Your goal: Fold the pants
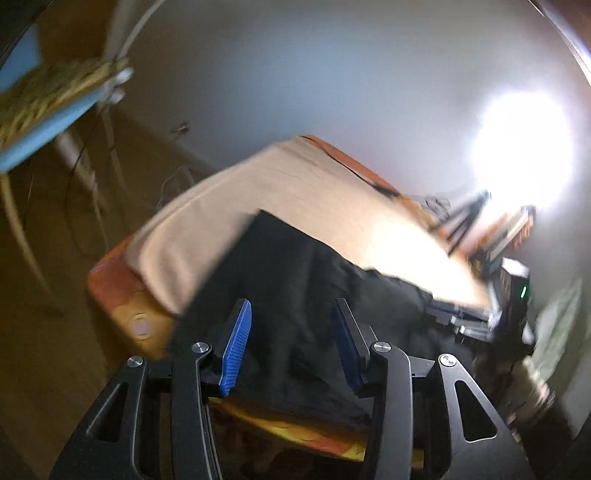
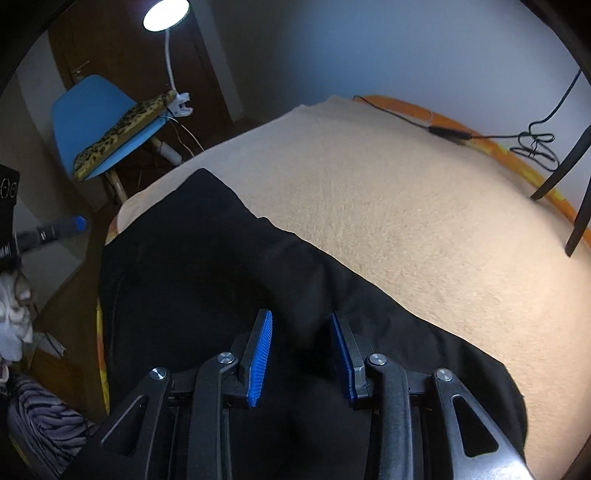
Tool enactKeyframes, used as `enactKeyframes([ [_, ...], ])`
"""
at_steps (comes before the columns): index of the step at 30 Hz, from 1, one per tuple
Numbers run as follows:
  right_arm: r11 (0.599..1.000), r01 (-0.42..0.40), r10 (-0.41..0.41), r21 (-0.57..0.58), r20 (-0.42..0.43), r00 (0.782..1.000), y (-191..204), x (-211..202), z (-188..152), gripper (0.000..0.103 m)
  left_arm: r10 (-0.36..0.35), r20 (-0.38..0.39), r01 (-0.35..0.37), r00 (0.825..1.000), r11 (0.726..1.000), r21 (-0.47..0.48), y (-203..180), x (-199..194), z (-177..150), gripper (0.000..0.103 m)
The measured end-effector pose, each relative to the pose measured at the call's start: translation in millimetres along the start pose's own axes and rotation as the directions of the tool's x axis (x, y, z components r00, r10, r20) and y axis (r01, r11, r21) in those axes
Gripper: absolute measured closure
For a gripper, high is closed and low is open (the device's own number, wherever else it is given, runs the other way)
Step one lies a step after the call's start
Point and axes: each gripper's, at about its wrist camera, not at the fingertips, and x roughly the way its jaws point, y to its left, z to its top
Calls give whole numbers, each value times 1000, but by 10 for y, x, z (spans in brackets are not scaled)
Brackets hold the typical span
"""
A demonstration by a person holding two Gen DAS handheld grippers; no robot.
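Observation:
Black pants (image 2: 192, 258) lie spread along the near edge of a bed covered by a beige blanket (image 2: 369, 203). My right gripper (image 2: 301, 314) hovers low over the pants, open, its blue pads apart with only cloth below them. In the blurred left wrist view the pants (image 1: 295, 266) hang partly over the bed's corner. My left gripper (image 1: 291, 306) stands open above them with nothing between its pads. I cannot tell whether either gripper touches the cloth.
A blue chair (image 2: 92, 122) with a leopard-print cushion stands beyond the bed's far left corner, with a lit lamp (image 2: 166, 14) clipped to it. A black cable (image 2: 450, 134) and dark tripod legs (image 2: 576, 184) sit at the bed's far right edge. A striped sleeve (image 2: 44, 424) is at lower left.

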Motion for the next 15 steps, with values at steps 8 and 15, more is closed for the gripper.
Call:
enactKeyframes([
  [8, 999, 40, -39, 8, -44, 998, 37, 171, 22, 69, 31, -32, -34, 999, 993, -111, 477, 31, -90, 60],
  [15, 998, 64, -63, 21, -61, 996, 91, 163, 66, 68, 15, -95, -29, 995, 990, -138, 666, 192, -175, 60],
])
